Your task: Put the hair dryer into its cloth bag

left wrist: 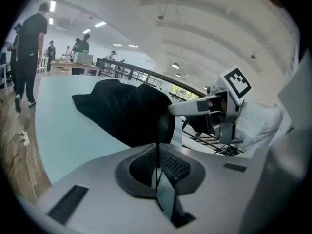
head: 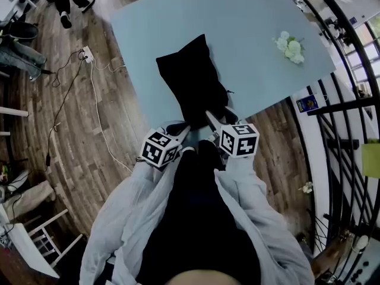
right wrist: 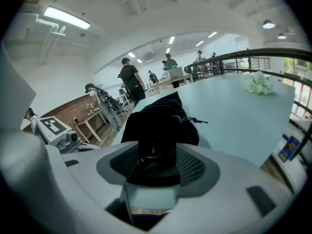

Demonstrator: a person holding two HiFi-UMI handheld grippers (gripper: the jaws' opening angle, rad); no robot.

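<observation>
Pale blue counter (head: 249, 34) over wood floor (head: 65, 135); white flowers (head: 290, 46) at far right. Black cloth bag (head: 191, 79) lies on the counter, bulging, its mouth end at the near edge. On the left gripper (left wrist: 158, 152), fingers (left wrist: 141, 165) are pressed together on a thin black cord running up to the bag's mouth. On the right gripper (right wrist: 156, 162), fingers (right wrist: 192, 165) are clamped on the bag's near end, black fabric filling the gap. Glinting ring (right wrist: 151, 152) shows inside the mouth; hair dryer itself not made out. Grippers sit side by side at the near edge.
</observation>
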